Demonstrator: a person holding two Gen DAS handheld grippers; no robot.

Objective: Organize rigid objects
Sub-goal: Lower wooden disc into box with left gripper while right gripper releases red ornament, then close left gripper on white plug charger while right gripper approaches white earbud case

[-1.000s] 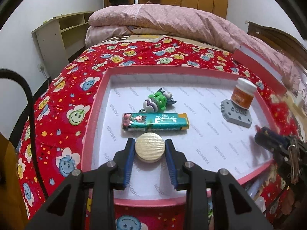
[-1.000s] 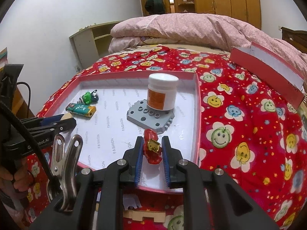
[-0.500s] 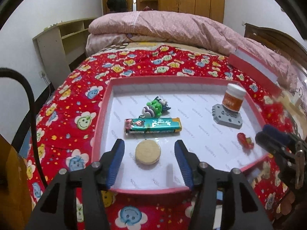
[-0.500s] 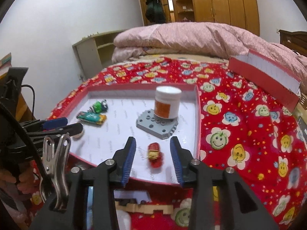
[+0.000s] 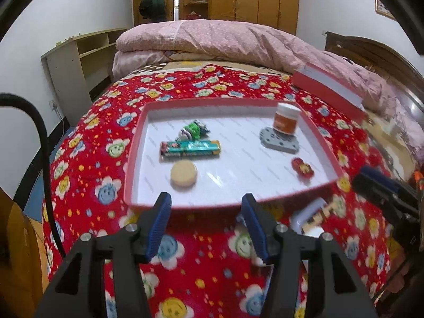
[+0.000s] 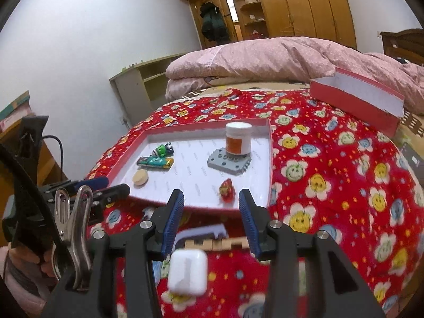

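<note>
Left wrist view shows the round cream disc (image 5: 183,176) lying flat in the red-rimmed tray (image 5: 132,159), at about seven o'clock on its white floor, just below the teal tube (image 5: 190,148). A second ago you held that disc in your left gripper (image 5: 204,225); its jaws have just been opening and now stand wide and empty, drawn back over the tray's near rim. Your right gripper (image 6: 210,218) has likewise just been opening and has let go of the small red toy (image 6: 227,191), now at five o'clock in the tray.

I judge both placements done, so you are free for the next pieces, perhaps the white earbud case (image 6: 188,271). The disc has no long axis; the tube's runs three to nine o'clock.
</note>
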